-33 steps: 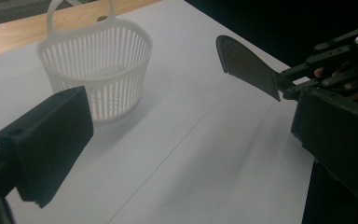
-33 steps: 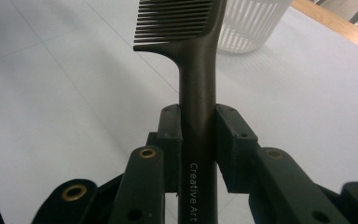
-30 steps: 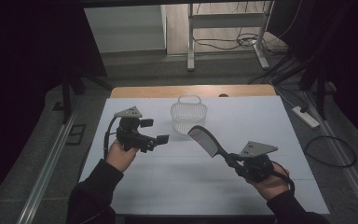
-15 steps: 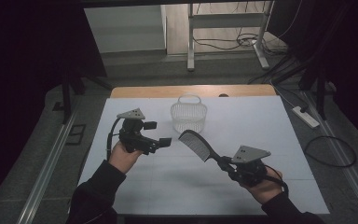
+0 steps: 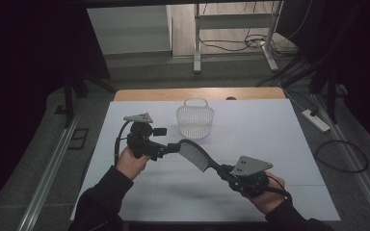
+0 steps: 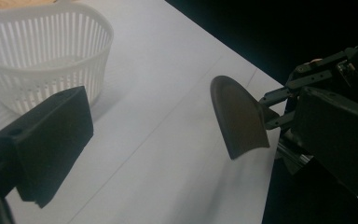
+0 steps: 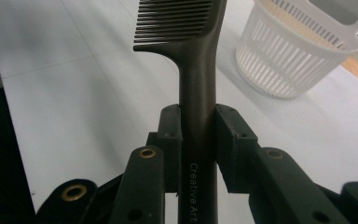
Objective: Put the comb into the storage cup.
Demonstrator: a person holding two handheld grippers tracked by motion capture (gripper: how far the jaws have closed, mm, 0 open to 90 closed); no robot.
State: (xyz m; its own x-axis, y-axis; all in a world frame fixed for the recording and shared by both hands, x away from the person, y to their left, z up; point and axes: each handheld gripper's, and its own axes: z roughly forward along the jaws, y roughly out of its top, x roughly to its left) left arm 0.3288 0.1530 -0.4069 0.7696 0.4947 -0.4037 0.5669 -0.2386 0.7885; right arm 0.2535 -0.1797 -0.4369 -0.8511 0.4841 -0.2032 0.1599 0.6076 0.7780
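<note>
A dark comb [image 5: 195,155] hangs above the white table [image 5: 270,130], its handle clamped in my right gripper [image 5: 227,173] at the front right. The right gripper view shows both pads pressed on the comb's handle [image 7: 198,84], with the teeth pointing left. My left gripper [image 5: 171,146] stands open, pointing right at the comb's head. In the left gripper view the comb's head [image 6: 238,116] floats end-on between the wide jaws of the left gripper [image 6: 191,133], closer to the right-hand one and touching neither.
A white slatted basket [image 5: 195,121] with a handle stands upright at the middle back of the table, just behind the two grippers. It also shows as the basket [image 6: 42,60] and the basket [image 7: 298,56] in the gripper views. The table's wooden far edge [image 5: 173,94] lies beyond it.
My right hand has carried the comb leftwards, so its head now sits between the left gripper's jaws. The left gripper has barely moved and stays open.
</note>
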